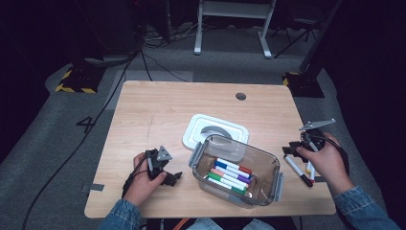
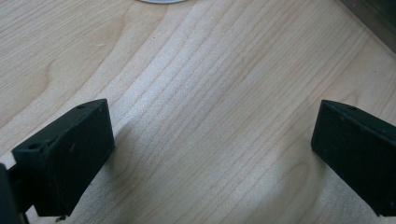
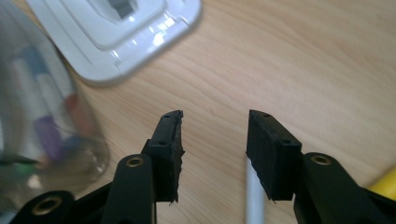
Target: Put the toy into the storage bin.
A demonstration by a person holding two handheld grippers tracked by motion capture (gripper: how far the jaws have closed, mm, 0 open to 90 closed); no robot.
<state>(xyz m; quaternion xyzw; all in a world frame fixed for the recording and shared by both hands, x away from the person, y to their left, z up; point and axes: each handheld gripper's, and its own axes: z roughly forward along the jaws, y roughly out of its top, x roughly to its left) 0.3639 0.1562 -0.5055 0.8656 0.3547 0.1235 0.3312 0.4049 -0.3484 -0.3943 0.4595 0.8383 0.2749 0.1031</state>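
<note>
**Loose markers going into the clear tub: most packed, a few left**

Item one, in hand: a white-barrelled marker with a black cap (image 1: 298,171), lying flat on the pale wooden table (image 1: 158,110) just right of the tub, beside at least one more with a yellow part. In the right gripper view we see its white barrel (image 3: 254,196) low between the jaws of our right gripper (image 3: 215,128), which stand partly apart and do not yet press on it.

Item two: a clear rectangular plastic tub with grey side latches (image 1: 236,170), front centre, holding a row of coloured markers (image 1: 230,176). We judge the packing mostly done; the loose ones remain.

Item three: the tub's white lid with a grey handle (image 1: 215,132), flat behind it and touching or nearly so, still to go on.

Item four: our left gripper (image 1: 165,173), jaws wide apart and empty, resting left of the tub.

Obstructions: the tub's near wall, between the loose markers and the row.
</note>
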